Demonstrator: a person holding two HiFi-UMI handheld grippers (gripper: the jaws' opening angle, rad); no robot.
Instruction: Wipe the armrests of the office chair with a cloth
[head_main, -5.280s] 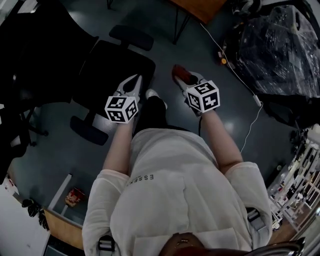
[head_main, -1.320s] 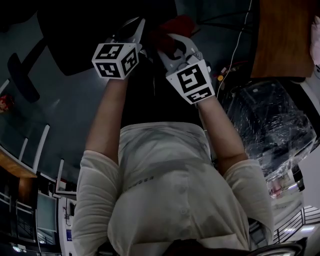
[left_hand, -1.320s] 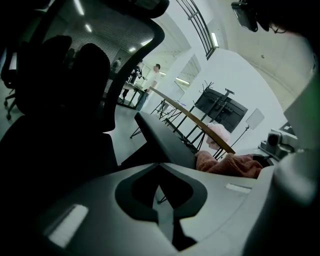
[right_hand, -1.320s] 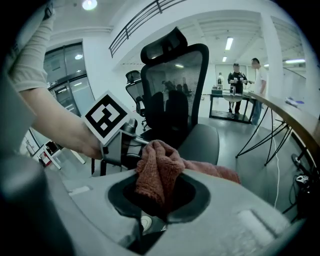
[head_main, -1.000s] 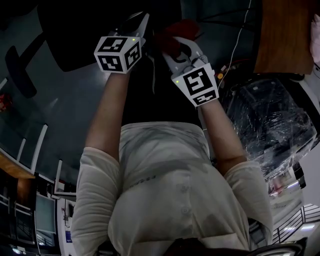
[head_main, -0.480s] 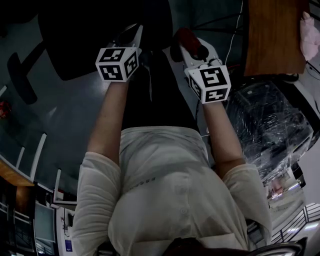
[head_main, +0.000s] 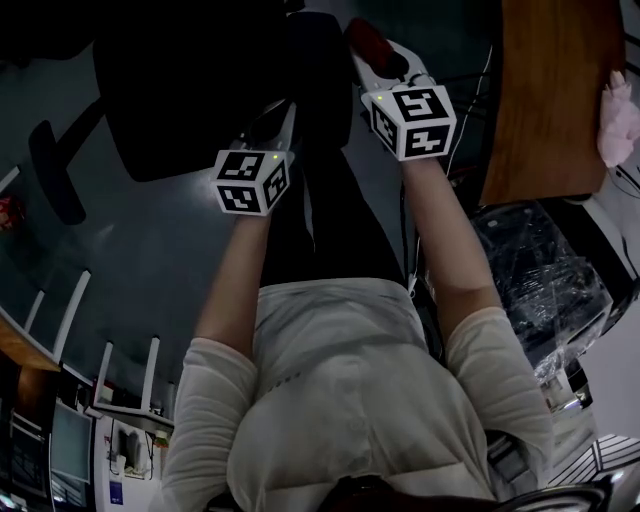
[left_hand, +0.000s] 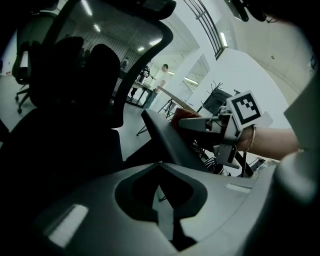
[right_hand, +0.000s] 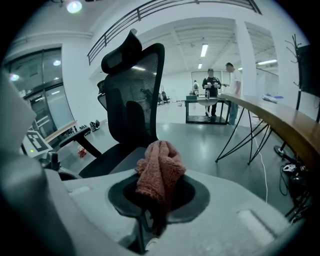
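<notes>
Red-pink terry cloth (right_hand: 159, 172): bunched and clamped at its lower end in the right gripper (right_hand: 152, 220). The jaws are closed on it and the loose wad stands out ahead of the tips. That makes sense, since the wad is the wiping face and the jaws stay off the plastic.

The left gripper view shows the wad against the upper end of a dark slanted bar, which I read as the chair's near armrest (left_hand: 167, 145). It looks like contact, but I can't confirm pressure. My read is that the wipe of this armrest is at or just into the stroke.

Left gripper (left_hand: 162, 217): jaws together, nothing between them. It sits by the seat's edge, nearer the person's body than the right one and apart from the cloth. It is likely just parked. It could steady things, since a swivel office chair (right_hand: 131, 95) will probably turn or roll under a sideways push.

The second armrest (head_main: 52, 170) sticks out on the far side of the seat, well apart from both grippers, with nothing on it. Judged from that, it is not yet done.

Containers: none with readable contents. The closest thing is a plastic-wrapped bundle (head_main: 545, 270) on the floor beside the wooden table (head_main: 540, 100), and I can't make out what is inside. A soft pink item (head_main: 616, 108) lies near the table's edge; I can't tell what it is.
</notes>
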